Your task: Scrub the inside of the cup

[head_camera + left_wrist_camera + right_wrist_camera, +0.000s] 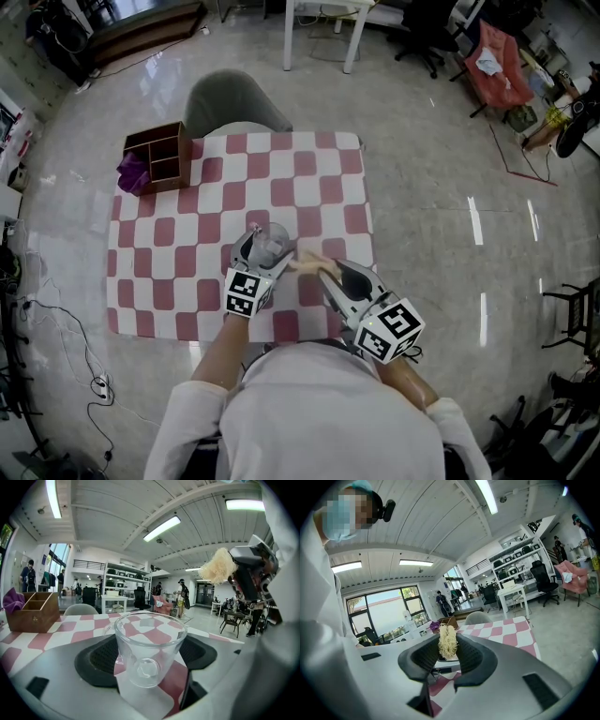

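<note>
A clear glass cup [149, 653] stands upright between the jaws of my left gripper [147, 656], which is shut on its sides; the cup looks empty. In the head view the cup [271, 241] is held over the near part of the checked table. My right gripper [448, 656] is shut on a pale fibrous scrubber [447, 641], a stringy tuft that sticks up from the jaws. The scrubber [307, 263] is just right of the cup and outside it. From the left gripper view the scrubber [216, 567] hangs above and to the right of the cup's rim.
The red and white checked tablecloth [309, 178] covers a small table. A wooden divided box [163, 155] with a purple cloth [132, 172] stands at its far left corner. A grey chair [230, 105] is behind the table. Cables lie on the floor at left.
</note>
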{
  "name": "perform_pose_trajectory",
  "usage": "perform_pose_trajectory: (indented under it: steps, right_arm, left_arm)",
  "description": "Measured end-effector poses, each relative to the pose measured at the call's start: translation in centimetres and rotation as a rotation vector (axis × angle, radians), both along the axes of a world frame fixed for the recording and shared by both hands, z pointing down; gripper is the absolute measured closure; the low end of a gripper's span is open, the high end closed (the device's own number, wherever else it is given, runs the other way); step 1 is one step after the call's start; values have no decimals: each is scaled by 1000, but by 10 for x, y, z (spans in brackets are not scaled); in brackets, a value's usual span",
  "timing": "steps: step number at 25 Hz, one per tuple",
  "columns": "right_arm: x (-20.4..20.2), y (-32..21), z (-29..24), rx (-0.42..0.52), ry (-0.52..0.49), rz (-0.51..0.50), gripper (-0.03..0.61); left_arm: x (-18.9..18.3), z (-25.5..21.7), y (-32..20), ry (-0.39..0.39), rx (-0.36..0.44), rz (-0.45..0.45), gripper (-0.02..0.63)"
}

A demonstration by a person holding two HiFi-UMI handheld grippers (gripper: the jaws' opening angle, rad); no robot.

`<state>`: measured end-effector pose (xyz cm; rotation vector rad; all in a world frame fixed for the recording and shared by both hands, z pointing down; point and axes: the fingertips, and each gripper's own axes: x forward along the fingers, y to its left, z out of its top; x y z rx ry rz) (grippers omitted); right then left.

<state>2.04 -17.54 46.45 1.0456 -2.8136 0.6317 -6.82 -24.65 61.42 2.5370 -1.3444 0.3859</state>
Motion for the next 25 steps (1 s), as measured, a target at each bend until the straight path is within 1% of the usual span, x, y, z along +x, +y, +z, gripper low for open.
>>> perform_pose_trajectory:
  steps: [7, 13, 25]
  right_arm:
    - [-8, 8, -5, 5, -12, 3, 465]
    - [-12, 18, -6, 14, -19, 32, 465]
    - [-11, 36, -12, 55, -8, 105, 465]
  left_arm:
    - [-12, -11, 18, -13, 5, -7, 223]
    - [-18, -19, 36, -53, 8, 22, 224]
    - [-33, -74, 74, -5, 79, 18, 225]
